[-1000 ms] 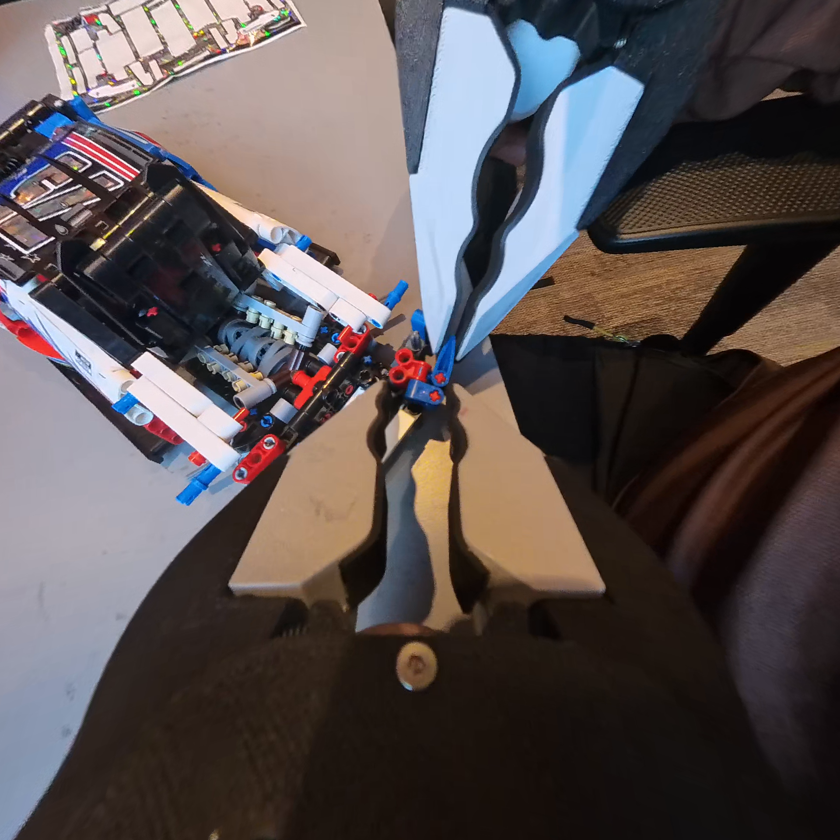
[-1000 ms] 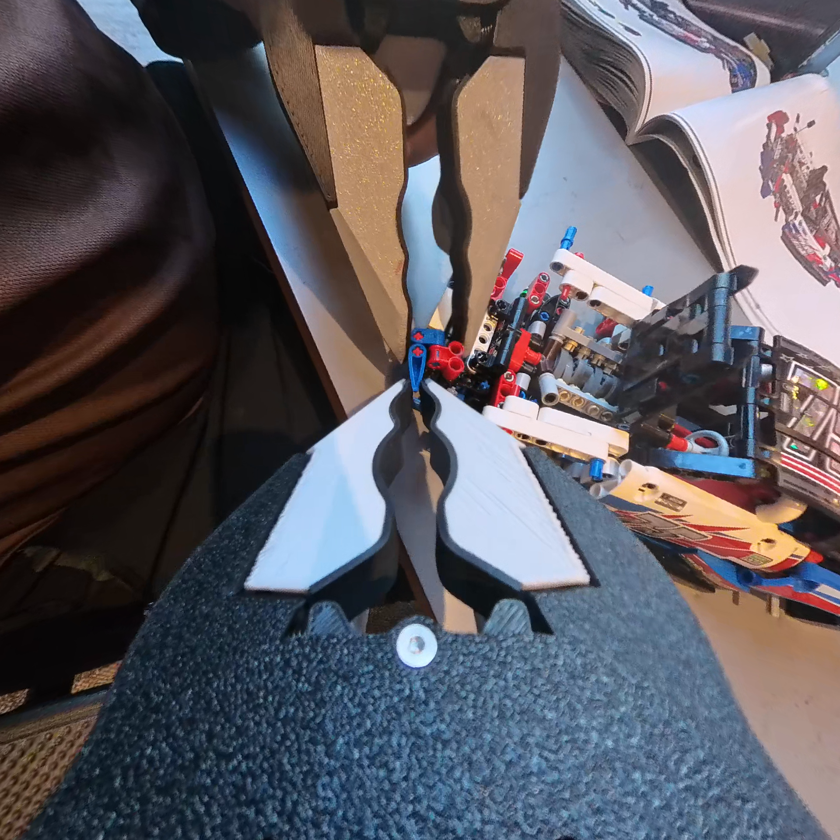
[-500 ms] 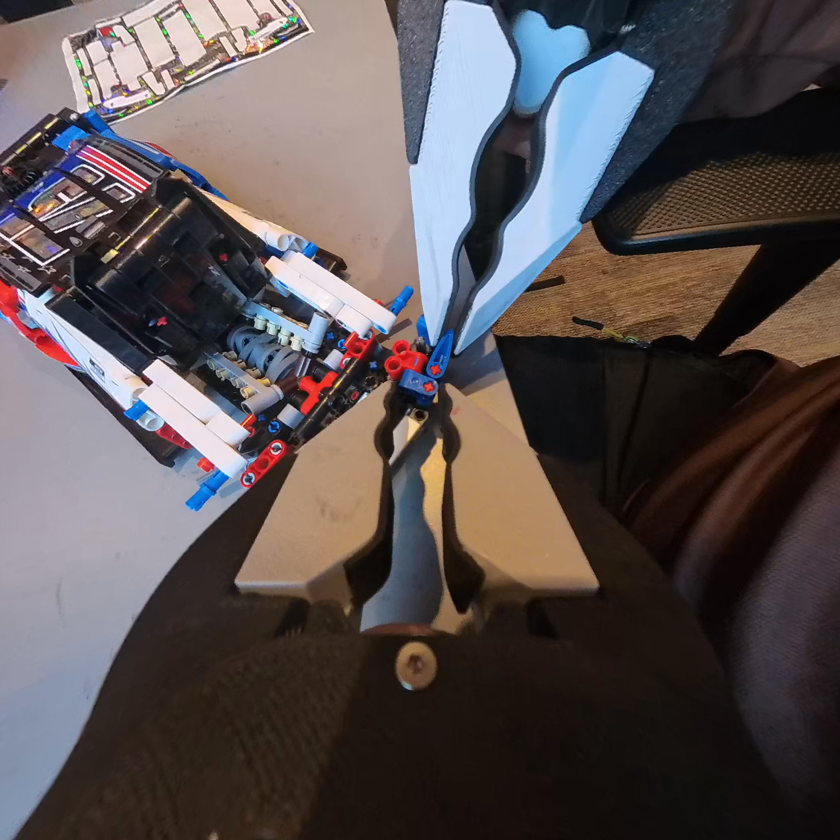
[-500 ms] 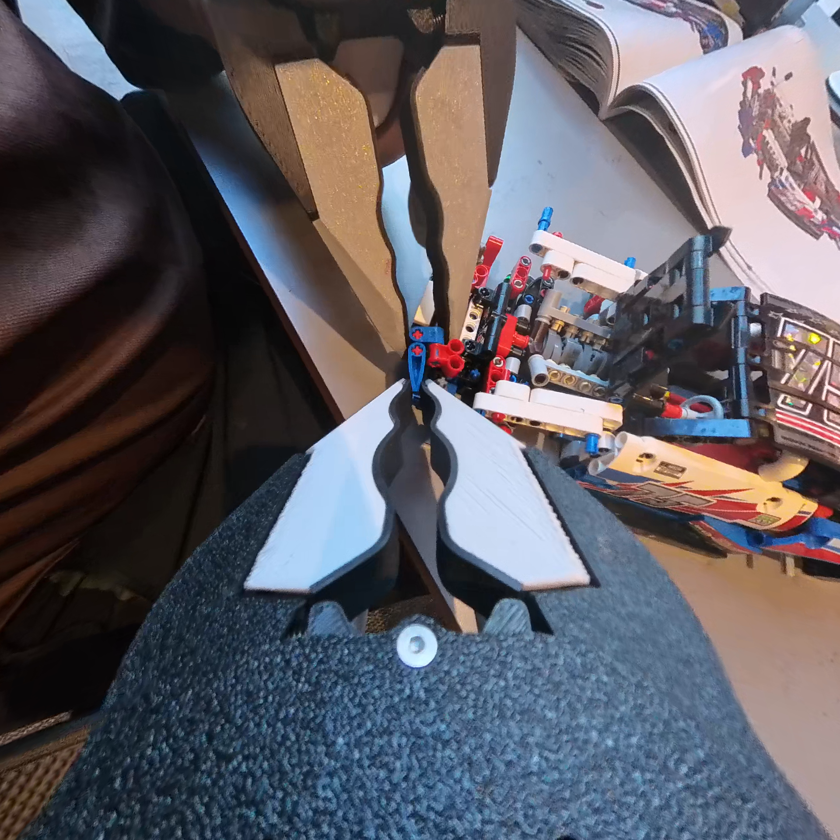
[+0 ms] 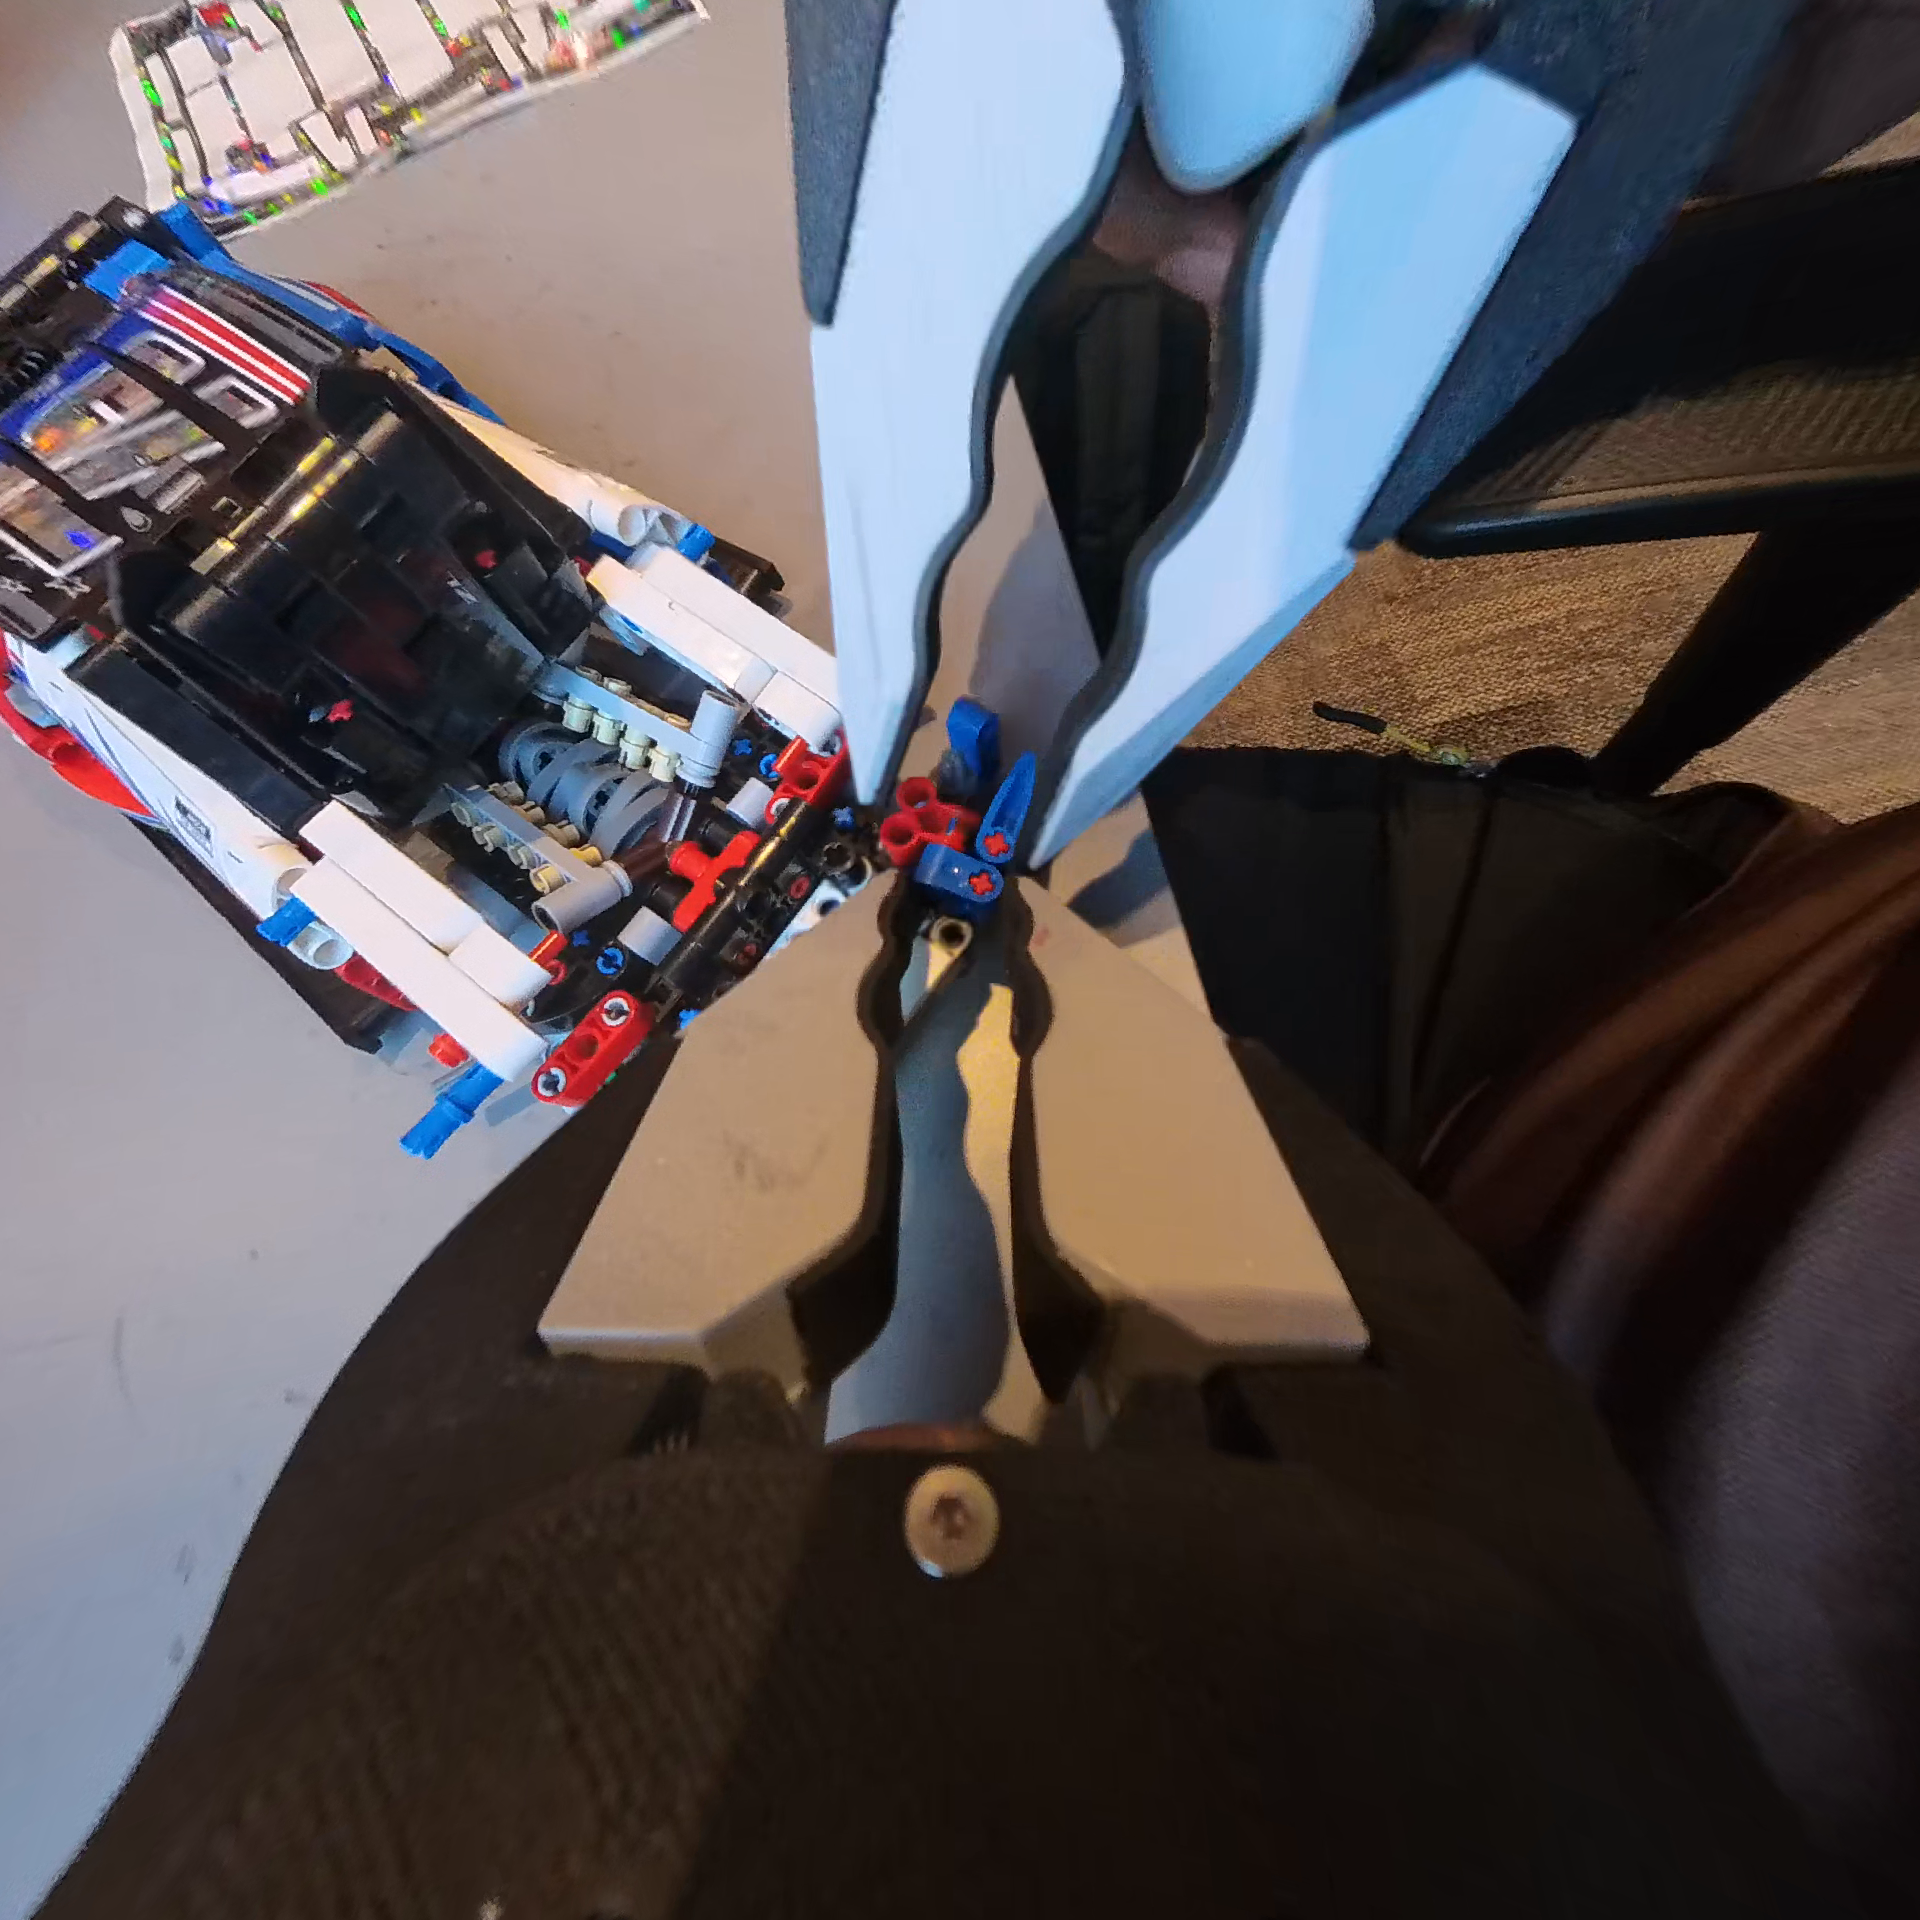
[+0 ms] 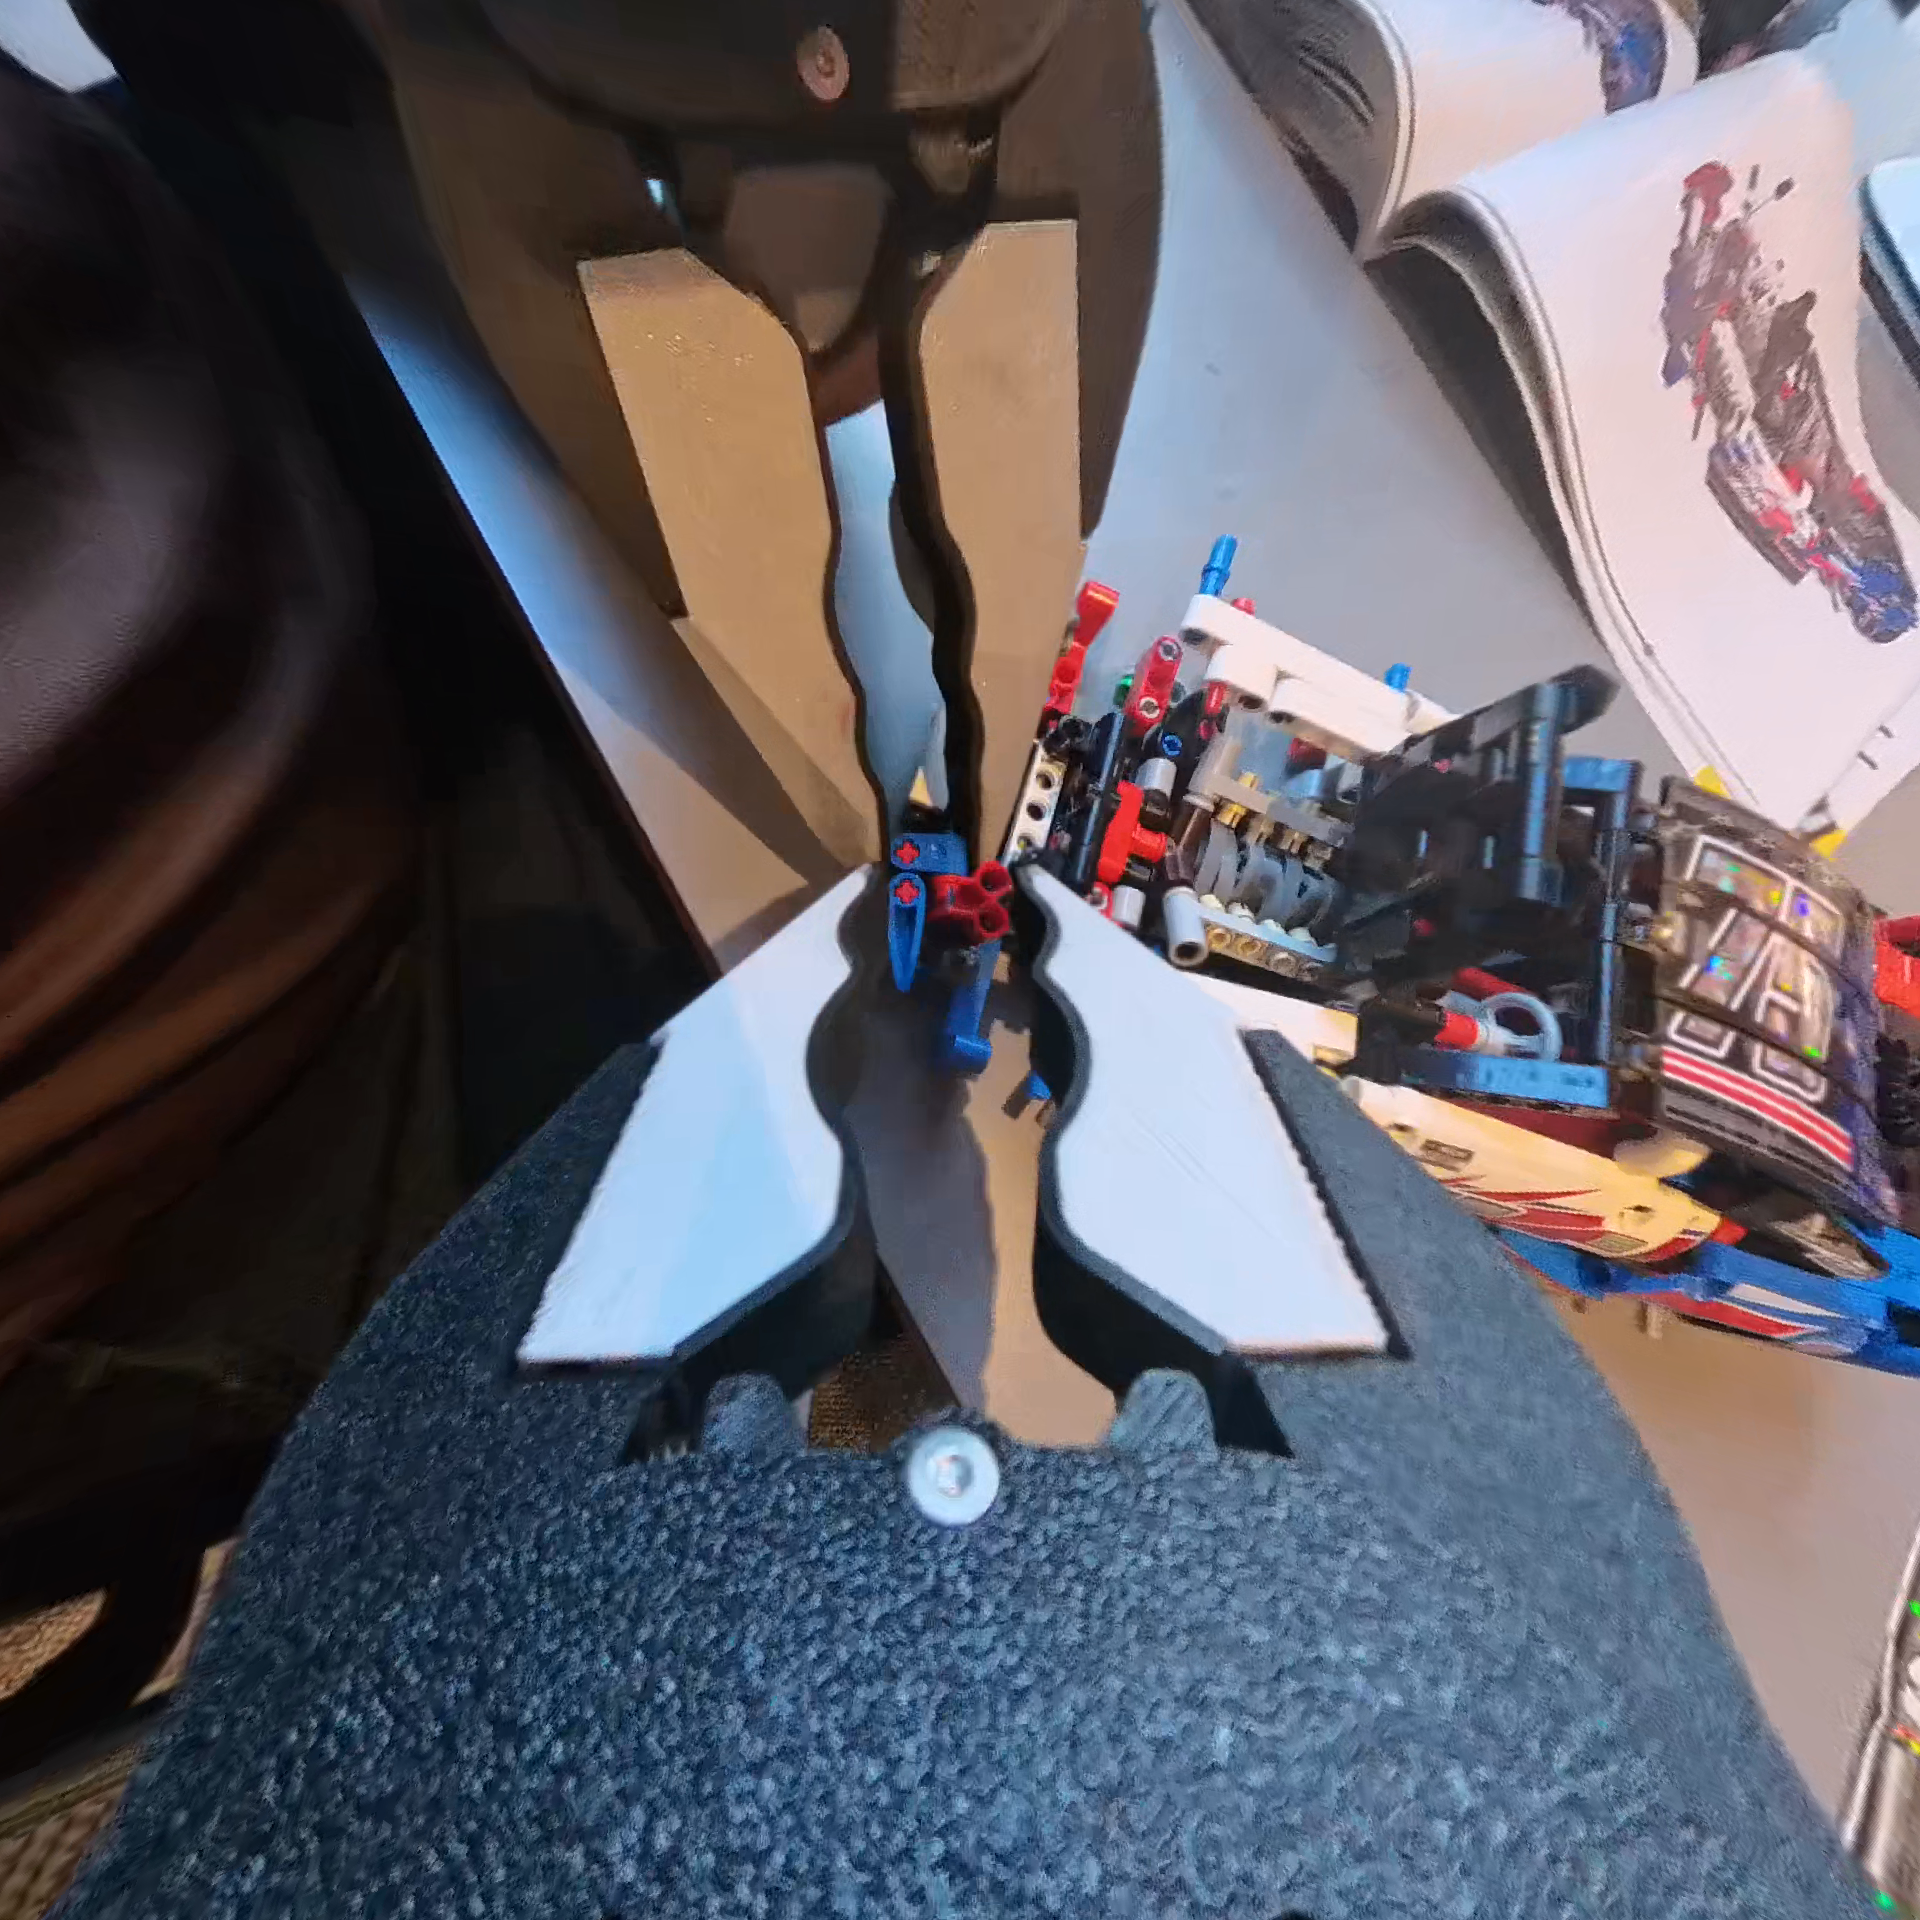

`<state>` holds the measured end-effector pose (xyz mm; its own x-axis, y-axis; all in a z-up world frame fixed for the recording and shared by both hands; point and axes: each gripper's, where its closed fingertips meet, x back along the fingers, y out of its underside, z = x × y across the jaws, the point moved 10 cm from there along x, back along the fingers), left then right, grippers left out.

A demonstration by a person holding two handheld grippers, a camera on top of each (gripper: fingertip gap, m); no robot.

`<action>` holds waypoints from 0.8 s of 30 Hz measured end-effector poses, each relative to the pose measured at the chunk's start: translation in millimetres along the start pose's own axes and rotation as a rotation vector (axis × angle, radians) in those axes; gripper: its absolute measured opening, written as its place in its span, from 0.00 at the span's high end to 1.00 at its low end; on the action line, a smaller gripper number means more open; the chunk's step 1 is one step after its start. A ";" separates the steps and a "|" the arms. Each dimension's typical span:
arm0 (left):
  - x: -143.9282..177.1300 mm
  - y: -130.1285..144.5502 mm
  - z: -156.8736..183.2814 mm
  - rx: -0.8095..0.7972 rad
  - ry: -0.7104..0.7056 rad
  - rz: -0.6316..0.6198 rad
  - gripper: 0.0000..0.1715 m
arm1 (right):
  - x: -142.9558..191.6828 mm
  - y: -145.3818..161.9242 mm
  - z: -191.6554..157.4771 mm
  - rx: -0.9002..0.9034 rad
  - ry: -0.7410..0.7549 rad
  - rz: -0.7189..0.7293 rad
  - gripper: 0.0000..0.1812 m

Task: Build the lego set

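Note:
A partly built Lego race car (image 5: 364, 623) in black, white, blue and red lies on the grey table (image 5: 156, 1351); it also shows in the right wrist view (image 6: 1455, 883). At its open rear end, near the table edge, sits a small blue-and-red connector cluster (image 5: 940, 836). My left gripper (image 5: 954, 909), with grey fingers, is shut on the cluster's blue end (image 6: 925, 854). My right gripper (image 6: 940, 888), with white fingers, is open, its tips either side of the cluster (image 6: 961, 899). I cannot tell whether the cluster is joined to the car.
An open instruction booklet (image 6: 1662, 312) lies beyond the car. A sticker sheet (image 5: 364, 94) lies at the table's far side. A black chair (image 5: 1662, 447) and a person's dark-clothed lap (image 5: 1662, 1143) are just off the table edge. Less than 4 cm separates the two grippers' tips.
My right gripper has opened and let go of the blue piece it pinched before. My left gripper stays shut on the cluster. The car has shifted slightly.

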<state>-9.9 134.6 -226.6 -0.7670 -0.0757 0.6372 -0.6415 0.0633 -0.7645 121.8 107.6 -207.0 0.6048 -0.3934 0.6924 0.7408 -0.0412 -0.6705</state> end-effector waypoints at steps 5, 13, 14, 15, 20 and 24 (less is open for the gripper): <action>-0.9 1.1 -0.5 0.009 0.007 0.002 0.92 | -4.5 5.3 4.4 -0.032 -0.046 -0.033 0.86; -0.6 0.6 -2.6 0.024 0.027 0.003 0.92 | -2.8 2.0 4.3 0.030 -0.058 -0.031 0.86; -0.7 0.8 -2.4 0.021 0.026 0.001 0.92 | -2.3 0.9 3.9 0.038 -0.061 -0.023 0.87; -0.6 0.8 -2.2 0.019 0.025 0.000 0.92 | -1.8 -0.1 3.8 0.040 -0.062 -0.015 0.87; -1.0 0.9 -2.9 0.018 0.024 -0.003 0.92 | -1.5 0.1 7.9 -0.010 -0.111 -0.002 0.92; -0.9 0.5 -2.9 0.013 0.026 -0.007 0.92 | -1.0 -1.7 9.8 -0.056 -0.153 -0.021 0.96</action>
<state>-9.5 137.6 -227.3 -0.7627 -0.0503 0.6448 -0.6467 0.0495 -0.7611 122.8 117.0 -204.0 0.6302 -0.2478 0.7359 0.7388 -0.1004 -0.6664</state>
